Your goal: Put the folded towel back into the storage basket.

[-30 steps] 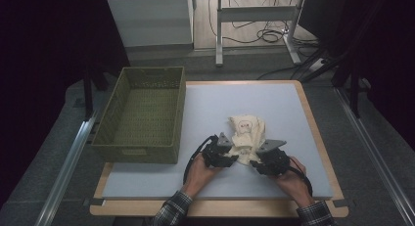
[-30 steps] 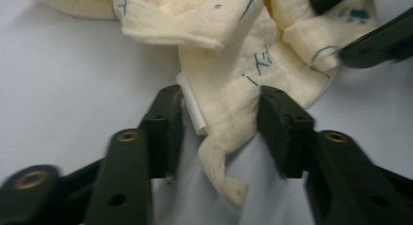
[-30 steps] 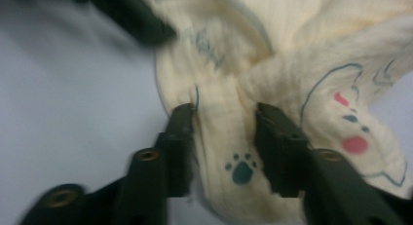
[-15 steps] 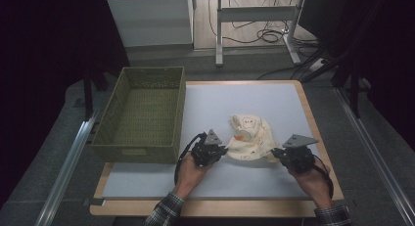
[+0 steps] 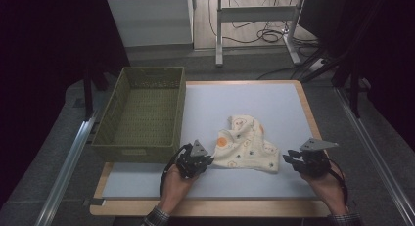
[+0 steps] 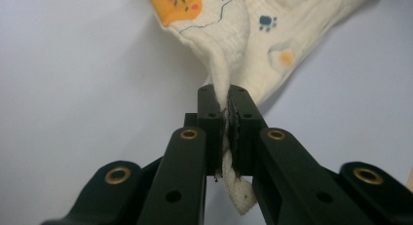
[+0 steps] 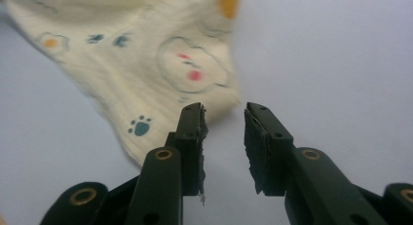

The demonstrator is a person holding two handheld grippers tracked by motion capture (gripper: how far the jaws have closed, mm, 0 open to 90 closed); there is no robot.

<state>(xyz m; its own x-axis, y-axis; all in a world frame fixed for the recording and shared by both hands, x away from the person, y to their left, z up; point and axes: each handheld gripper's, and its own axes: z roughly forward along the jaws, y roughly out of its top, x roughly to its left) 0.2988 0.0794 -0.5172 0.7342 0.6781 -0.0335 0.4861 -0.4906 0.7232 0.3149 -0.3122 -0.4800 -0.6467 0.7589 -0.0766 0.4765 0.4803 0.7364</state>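
**One corner pinched, the other let go**

Two grippers work a cream printed cloth (image 5: 247, 146) that lies rumpled on the white table (image 5: 274, 103), near the front edge and just right of the green basket (image 5: 139, 113). The left gripper (image 5: 201, 162) is clenched on the cloth's near left corner; in the left gripper view the fabric edge (image 6: 226, 137) is squeezed between the pads, with a tail hanging below them. The right gripper (image 5: 289, 159) sits just right of the cloth's near right corner, its jaws having just been opening, and in the right gripper view nothing lies between them; the corner (image 7: 221, 101) rests just beyond the tips.

Risk from here: with a single corner held, any pull by the left hand would likely drag or bunch the cloth rather than spread it. The pinch also looks thin, so a sharp tug could slip it free.
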